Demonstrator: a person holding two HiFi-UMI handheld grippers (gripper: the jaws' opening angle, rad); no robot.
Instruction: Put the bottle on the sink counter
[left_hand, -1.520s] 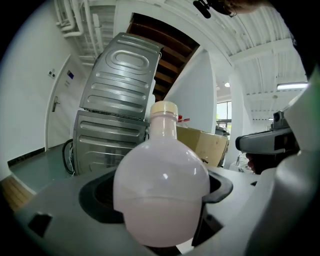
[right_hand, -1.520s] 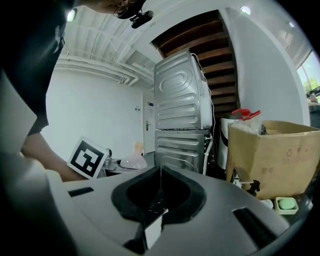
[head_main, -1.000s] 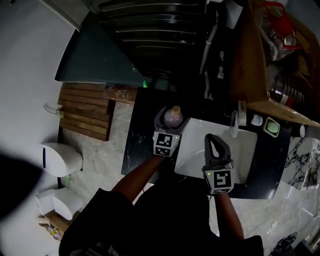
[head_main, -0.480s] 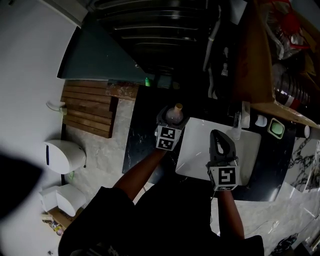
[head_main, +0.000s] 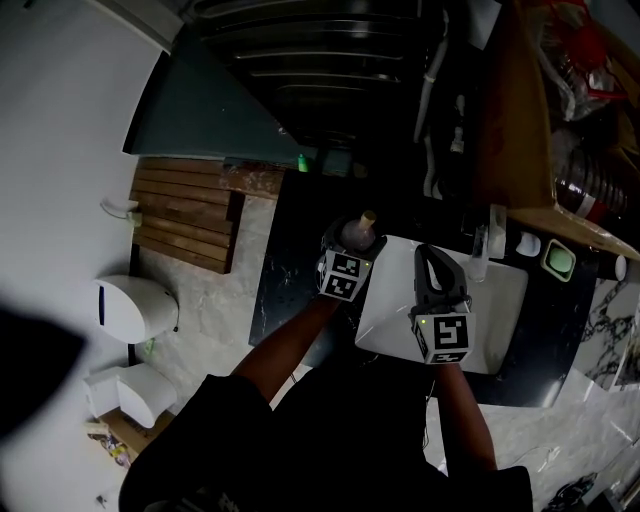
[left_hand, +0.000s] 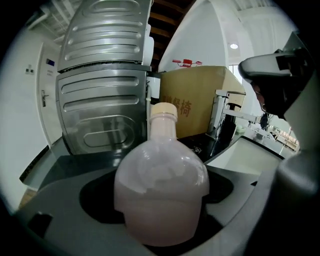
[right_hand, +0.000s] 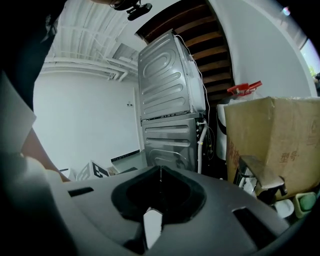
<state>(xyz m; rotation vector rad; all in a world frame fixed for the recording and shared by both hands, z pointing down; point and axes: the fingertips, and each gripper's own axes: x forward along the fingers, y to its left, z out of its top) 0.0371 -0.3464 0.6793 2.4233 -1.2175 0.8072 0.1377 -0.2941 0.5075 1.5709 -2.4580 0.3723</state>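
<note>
A round-bellied bottle (left_hand: 161, 190) with pale pink liquid and a cream cap (left_hand: 164, 112) stands upright between the jaws of my left gripper (head_main: 352, 240), which is shut on its body. In the head view the bottle (head_main: 358, 230) hangs over the black sink counter (head_main: 285, 275), just left of the white basin (head_main: 490, 310). The gripper hides the bottle's base, so contact with the counter cannot be told. My right gripper (right_hand: 160, 172) is shut with nothing in it and hovers over the basin (head_main: 432, 268).
A stacked steel appliance (left_hand: 100, 90) and a cardboard box (left_hand: 200, 107) stand behind the counter. A faucet (head_main: 478, 245) and a green-rimmed dish (head_main: 560, 262) sit at the basin's far edge. On the floor at left are a wooden slat mat (head_main: 185, 220) and a white bin (head_main: 135, 305).
My left gripper has sunk toward the black counter with the bottle in it. The right gripper has shifted a little over the basin, still shut.
</note>
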